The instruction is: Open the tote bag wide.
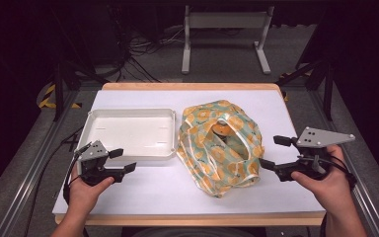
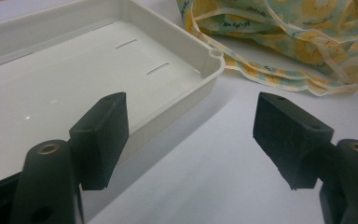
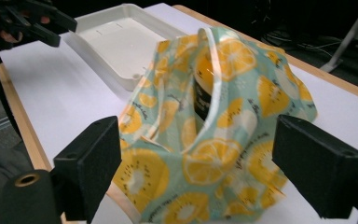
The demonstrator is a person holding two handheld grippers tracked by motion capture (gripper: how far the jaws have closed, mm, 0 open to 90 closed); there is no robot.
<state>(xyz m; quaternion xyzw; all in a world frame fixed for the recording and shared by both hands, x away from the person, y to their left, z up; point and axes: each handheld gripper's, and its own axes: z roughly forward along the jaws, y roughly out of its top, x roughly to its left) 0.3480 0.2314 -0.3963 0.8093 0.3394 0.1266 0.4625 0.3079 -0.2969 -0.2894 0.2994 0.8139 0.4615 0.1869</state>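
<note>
Both grippers hover with jaws spread and empty: the right gripper (image 1: 272, 153) beside the fruit-print bag (image 1: 220, 148), the left gripper (image 1: 122, 160) by the white tray (image 1: 128, 114). Next, probably, comes gripping the bag's rim to reach the jar (image 3: 204, 88) inside.

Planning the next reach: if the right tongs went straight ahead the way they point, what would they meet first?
Most likely the fruit-print cloth bag, which sits directly ahead between the open right tongs; how far off is unclear.

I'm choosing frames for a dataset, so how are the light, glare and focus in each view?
High view: the table is evenly lit, the room behind dark, the picture slightly soft. Left gripper view: faint glints on the white tray, soft shadow under its rim, close fingers blurred. Right gripper view: the fruit-print bag fairly sharp, the near fingers soft.
</note>
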